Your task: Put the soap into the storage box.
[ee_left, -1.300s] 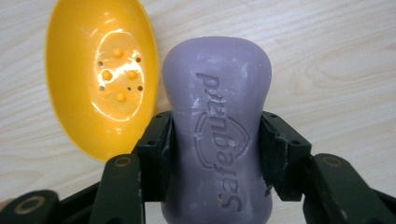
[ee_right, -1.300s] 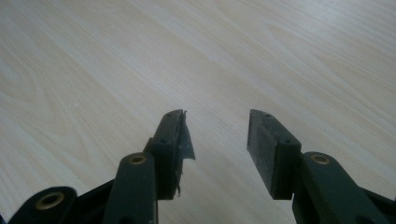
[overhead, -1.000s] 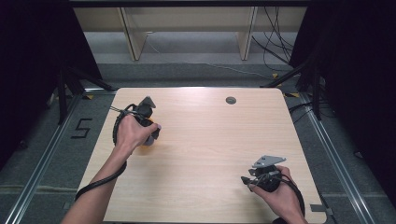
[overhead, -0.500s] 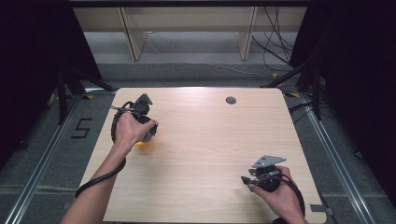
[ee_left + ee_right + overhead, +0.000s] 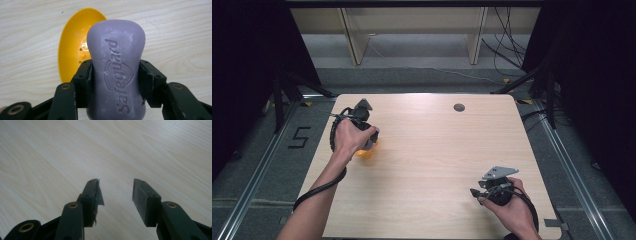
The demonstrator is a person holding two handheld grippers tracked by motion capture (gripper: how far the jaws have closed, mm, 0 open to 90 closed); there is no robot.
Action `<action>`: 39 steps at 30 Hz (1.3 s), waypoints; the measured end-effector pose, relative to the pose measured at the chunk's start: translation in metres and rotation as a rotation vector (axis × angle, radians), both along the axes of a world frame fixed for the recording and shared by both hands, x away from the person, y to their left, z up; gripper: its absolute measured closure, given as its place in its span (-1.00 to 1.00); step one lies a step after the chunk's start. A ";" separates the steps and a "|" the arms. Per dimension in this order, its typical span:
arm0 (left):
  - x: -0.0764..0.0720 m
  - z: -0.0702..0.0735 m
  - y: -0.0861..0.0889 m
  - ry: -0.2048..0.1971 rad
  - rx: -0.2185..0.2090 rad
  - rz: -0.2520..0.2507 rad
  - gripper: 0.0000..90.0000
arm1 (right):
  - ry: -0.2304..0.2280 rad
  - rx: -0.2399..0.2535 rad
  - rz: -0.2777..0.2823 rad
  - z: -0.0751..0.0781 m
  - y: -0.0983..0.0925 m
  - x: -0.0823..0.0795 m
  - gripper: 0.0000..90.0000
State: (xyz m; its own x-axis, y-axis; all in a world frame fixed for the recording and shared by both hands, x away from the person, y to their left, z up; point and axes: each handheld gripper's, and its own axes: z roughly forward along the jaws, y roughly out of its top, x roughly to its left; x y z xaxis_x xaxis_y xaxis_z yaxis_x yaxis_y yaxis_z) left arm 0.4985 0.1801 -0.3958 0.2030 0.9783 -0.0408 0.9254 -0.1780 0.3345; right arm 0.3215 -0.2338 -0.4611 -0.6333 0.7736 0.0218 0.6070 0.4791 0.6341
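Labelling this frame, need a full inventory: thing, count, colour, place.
soap bar: 1, purple, clamped in the left gripper above the dish
soap dish: 1, yellow, on the table's left side, under the soap
table: 1, light wood, centre
grommet: 1, grey, far edge of the table
shelf unit: 1, pale wood, behind the table
left gripper: 1, black, shut on the soap bar
right gripper: 1, black, open, near right corner of the table
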 end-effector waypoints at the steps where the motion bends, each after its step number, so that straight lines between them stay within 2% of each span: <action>1: 0.001 -0.001 0.000 -0.005 -0.004 0.013 0.08 | -0.006 -0.003 0.005 0.000 0.000 0.000 0.26; 4: 0.003 -0.002 0.002 -0.006 0.004 0.019 0.08 | 0.009 0.006 -0.004 0.001 0.000 0.000 0.26; 7: 0.005 -0.004 0.004 0.000 0.004 0.024 0.08 | -0.003 0.001 0.002 0.001 -0.001 0.000 0.26; 13: 0.008 -0.007 0.007 -0.003 0.008 0.041 0.08 | -0.002 0.002 -0.003 0.001 -0.001 0.000 0.25; 15: 0.008 -0.009 0.009 -0.004 0.013 0.027 0.08 | -0.001 0.003 -0.004 0.001 -0.001 0.000 0.25; 19: 0.010 -0.011 0.010 -0.008 0.012 0.046 0.08 | 0.002 0.005 -0.004 0.001 -0.001 0.000 0.25; 23: 0.011 -0.013 0.012 -0.003 0.016 0.043 0.08 | 0.001 0.005 -0.005 0.001 -0.001 0.000 0.25; 33: 0.014 -0.016 0.012 -0.030 0.018 0.056 0.08 | 0.006 0.005 -0.005 0.001 0.000 0.000 0.25; 39: 0.016 -0.018 0.013 -0.043 0.027 0.042 0.08 | 0.007 0.006 -0.005 0.001 0.000 0.000 0.25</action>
